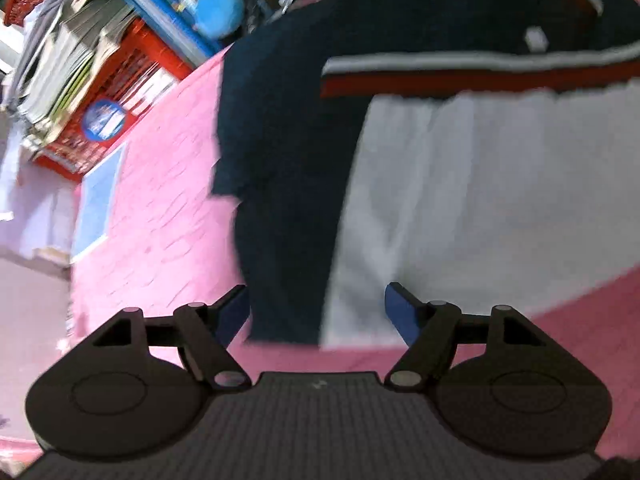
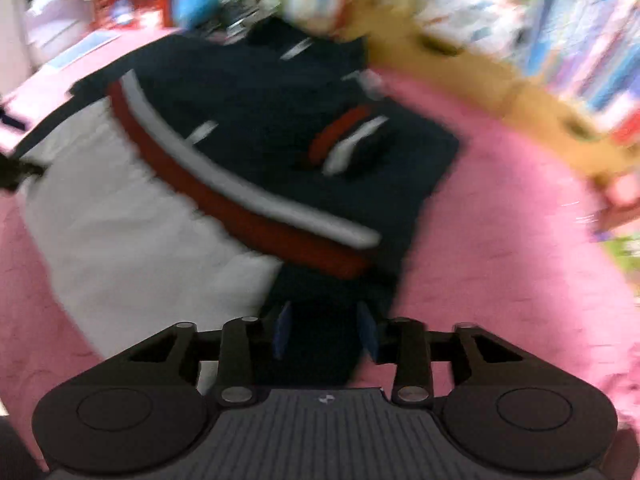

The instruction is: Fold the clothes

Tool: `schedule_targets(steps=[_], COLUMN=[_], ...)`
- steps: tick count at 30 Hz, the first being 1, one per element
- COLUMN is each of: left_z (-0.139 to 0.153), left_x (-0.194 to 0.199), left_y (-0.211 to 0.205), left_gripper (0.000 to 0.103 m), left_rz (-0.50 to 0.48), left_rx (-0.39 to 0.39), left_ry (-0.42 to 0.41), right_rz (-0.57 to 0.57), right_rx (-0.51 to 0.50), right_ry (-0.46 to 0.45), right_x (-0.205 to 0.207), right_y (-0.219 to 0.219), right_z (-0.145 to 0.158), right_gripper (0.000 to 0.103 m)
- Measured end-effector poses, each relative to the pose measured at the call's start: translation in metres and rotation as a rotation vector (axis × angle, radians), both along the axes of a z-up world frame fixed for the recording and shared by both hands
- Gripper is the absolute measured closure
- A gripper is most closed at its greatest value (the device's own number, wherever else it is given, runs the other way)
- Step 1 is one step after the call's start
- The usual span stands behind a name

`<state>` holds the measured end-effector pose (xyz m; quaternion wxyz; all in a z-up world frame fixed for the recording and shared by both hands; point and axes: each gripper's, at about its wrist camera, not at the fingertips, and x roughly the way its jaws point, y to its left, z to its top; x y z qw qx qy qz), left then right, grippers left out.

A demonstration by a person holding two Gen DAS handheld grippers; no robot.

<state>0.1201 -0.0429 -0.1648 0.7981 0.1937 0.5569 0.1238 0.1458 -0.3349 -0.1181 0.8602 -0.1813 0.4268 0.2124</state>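
Observation:
A navy and white shirt (image 1: 460,184) with a red and white chest stripe lies spread on a pink cloth (image 1: 160,208). It also shows in the right wrist view (image 2: 224,152), blurred. My left gripper (image 1: 318,312) is open, its blue pads on either side of the shirt's near hem, where navy meets white. My right gripper (image 2: 325,330) is open less widely, with the shirt's navy corner between its pads. I cannot tell whether either gripper touches the fabric.
A red crate (image 1: 120,80) with stacked books (image 1: 68,52), a blue shelf edge and a light blue ball (image 1: 218,8) stand at the back left. A light blue sheet (image 1: 96,208) lies on the pink cloth. Bookshelves (image 2: 560,32) and a yellow-brown thing (image 2: 500,92) stand at the right.

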Motion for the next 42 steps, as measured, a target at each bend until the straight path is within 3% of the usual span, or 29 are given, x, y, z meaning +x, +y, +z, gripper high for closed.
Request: schedule_targets(steps=[1,4,6,7,9,12,14,15,16,17,21,25,27,28,30,31,32,33,34,35,38,40,42], left_z=[0.002,0.011,0.017,0.017,0.013,0.002,0.004,0.005,0.005,0.005,0.005,0.008,0.017,0.022,0.028,0.029,0.028,0.027,0.022,0.016,0.005,0.008,0.010], left_x=[-0.006,-0.013,-0.018,-0.014,-0.006,0.003,0.000,0.000,-0.003,-0.005,-0.020,-0.038,-0.040,-0.039,-0.030,-0.024,-0.020,-0.015,-0.008,-0.002,0.008,0.003,-0.008], left_y=[0.003,0.014,0.020,0.021,0.020,0.017,0.017,0.019,0.019,0.018,0.017,0.023,0.037,0.044,0.054,0.057,0.054,0.052,0.050,0.049,0.047,0.049,0.049], left_gripper=[0.029,0.030,0.026,0.018,0.015,0.018,0.049,0.056,0.068,0.076,0.085,0.089,0.086,0.079,0.052,0.029,0.023,0.023,0.023,0.032,0.071,0.085,0.086], left_rz=[0.005,-0.016,-0.030,-0.049,-0.090,-0.137,-0.161,-0.157,-0.163,-0.169,-0.199,-0.212,-0.172,-0.148,-0.119,-0.109,-0.122,-0.135,-0.152,-0.158,-0.171,-0.179,-0.196], left_rx=[0.010,-0.076,-0.133,-0.149,-0.175,-0.183,-0.251,-0.293,-0.292,-0.291,-0.293,-0.275,-0.301,-0.324,-0.377,-0.392,-0.368,-0.344,-0.317,-0.307,-0.302,-0.332,-0.327], left_ry=[0.008,-0.025,-0.047,-0.055,-0.047,-0.014,-0.019,-0.008,0.000,0.007,0.048,0.084,0.038,0.005,-0.041,-0.059,-0.079,-0.096,-0.085,-0.058,0.006,0.032,0.056], right_rz=[-0.025,-0.062,-0.052,-0.044,-0.030,-0.056,-0.080,-0.087,-0.086,-0.070,0.029,0.101,0.094,0.090,0.093,0.097,0.095,0.091,0.084,0.076,0.054,0.070,0.078], right_rx=[0.039,0.114,0.112,0.115,0.124,0.126,0.151,0.165,0.164,0.144,0.038,-0.031,-0.012,-0.002,0.023,0.041,0.057,0.071,0.074,0.073,0.022,0.000,-0.005], right_ry=[0.011,0.117,0.183,0.206,0.249,0.221,0.214,0.224,0.243,0.251,0.253,0.225,0.240,0.248,0.266,0.288,0.310,0.331,0.345,0.357,0.346,0.314,0.281], right_x=[-0.005,-0.027,-0.044,-0.050,-0.060,-0.058,-0.050,-0.044,-0.039,-0.037,-0.032,-0.024,-0.019,-0.016,-0.016,-0.016,-0.016,-0.017,-0.018,-0.020,-0.023,-0.027,-0.030], right_y=[-0.013,-0.045,-0.053,-0.051,-0.044,-0.028,-0.020,-0.016,-0.012,-0.007,0.003,-0.005,-0.011,-0.014,-0.013,-0.012,-0.011,-0.009,-0.004,0.001,0.010,0.013,0.011], right_z=[0.007,0.011,0.005,0.001,-0.008,-0.013,-0.013,-0.014,-0.017,-0.018,-0.017,-0.002,0.004,0.007,0.008,0.006,0.003,-0.001,-0.006,-0.012,-0.019,-0.013,-0.004], right_gripper=[0.035,0.027,0.023,0.021,0.020,0.021,0.028,0.046,0.072,0.078,0.090,0.091,0.090,0.089,0.083,0.074,0.067,0.055,0.052,0.052,0.062,0.077,0.079])
